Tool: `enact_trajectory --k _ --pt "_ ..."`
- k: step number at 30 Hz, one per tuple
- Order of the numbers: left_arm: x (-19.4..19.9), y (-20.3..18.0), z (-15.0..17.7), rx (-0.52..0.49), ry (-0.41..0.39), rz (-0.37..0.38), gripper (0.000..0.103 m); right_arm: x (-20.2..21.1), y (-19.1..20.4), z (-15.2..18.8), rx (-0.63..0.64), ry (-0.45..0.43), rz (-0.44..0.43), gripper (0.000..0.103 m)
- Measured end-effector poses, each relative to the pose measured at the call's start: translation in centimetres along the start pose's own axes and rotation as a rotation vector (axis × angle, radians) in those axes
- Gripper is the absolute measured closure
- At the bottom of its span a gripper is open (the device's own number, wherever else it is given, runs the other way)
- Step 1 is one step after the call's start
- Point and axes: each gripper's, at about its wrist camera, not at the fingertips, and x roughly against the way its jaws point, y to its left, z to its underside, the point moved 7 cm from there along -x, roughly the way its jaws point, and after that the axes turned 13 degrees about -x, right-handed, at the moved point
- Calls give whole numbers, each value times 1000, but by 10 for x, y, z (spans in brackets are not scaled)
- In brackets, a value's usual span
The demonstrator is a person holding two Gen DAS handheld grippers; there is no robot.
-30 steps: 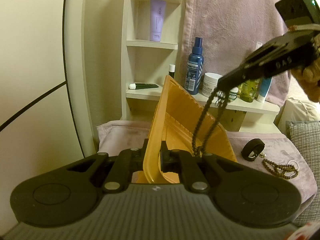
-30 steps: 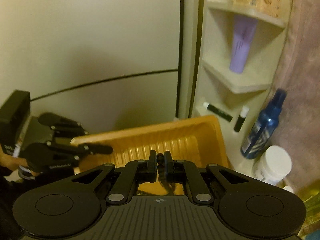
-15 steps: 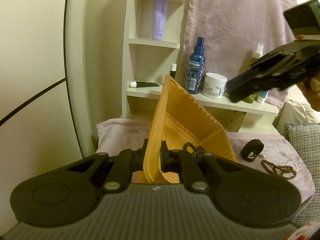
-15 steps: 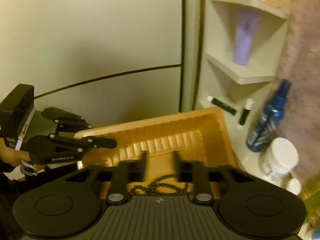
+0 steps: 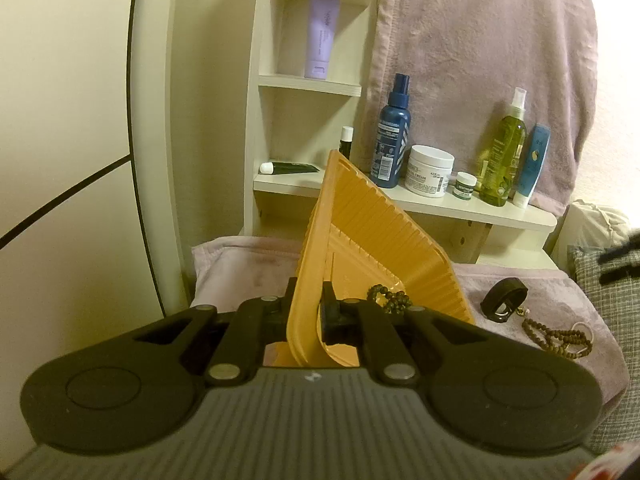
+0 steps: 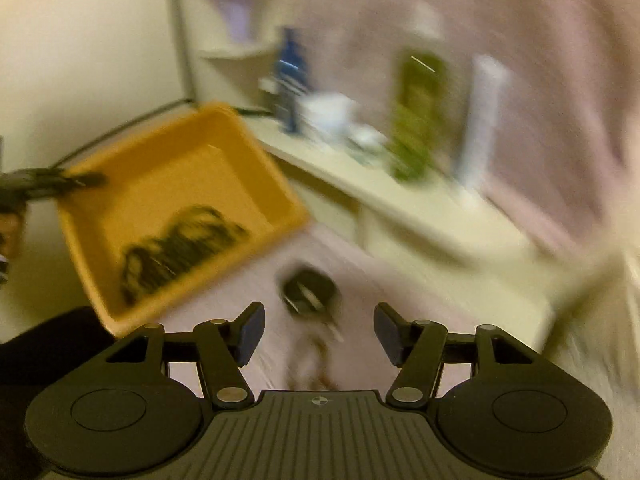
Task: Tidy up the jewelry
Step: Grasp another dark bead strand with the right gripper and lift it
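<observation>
My left gripper (image 5: 307,307) is shut on the near rim of the orange tray (image 5: 372,236), holding it tilted above the cloth. A dark bead necklace (image 5: 389,298) lies in the tray's low end; the right wrist view shows the same necklace (image 6: 180,246) as a blurred dark heap in the tray (image 6: 132,184). My right gripper (image 6: 318,334) has its jaws opening, with nothing between them, over the pink cloth. Ahead of it lie a black ring-shaped piece (image 6: 308,288) and a brown bead string (image 6: 316,354). In the left wrist view the black piece (image 5: 504,299) and the brown beads (image 5: 558,338) lie right of the tray.
A white shelf (image 5: 440,204) behind the tray carries a blue spray bottle (image 5: 392,144), a white cream jar (image 5: 430,171), a green bottle (image 5: 500,160) and a blue tube (image 5: 532,168). A pink towel (image 5: 480,60) hangs behind. A grey checked cushion (image 5: 604,280) lies at the right.
The right gripper let the dark necklace drop into the tray, opened, and swung fast right and down toward the black piece. The left gripper and tray stayed still.
</observation>
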Motion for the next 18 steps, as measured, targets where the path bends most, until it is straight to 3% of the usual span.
enact_trajectory --k 5,9,18 --pt "0 -1 0 -1 1 -2 95 14 -32 51 -124 -38 105 43" --pt "1 -1 0 -7 3 -3 95 15 -37 75 -172 -64 125 44" --pt "1 -3 -3 -18 6 -7 95 -11 -19 92 -47 -36 125 65"
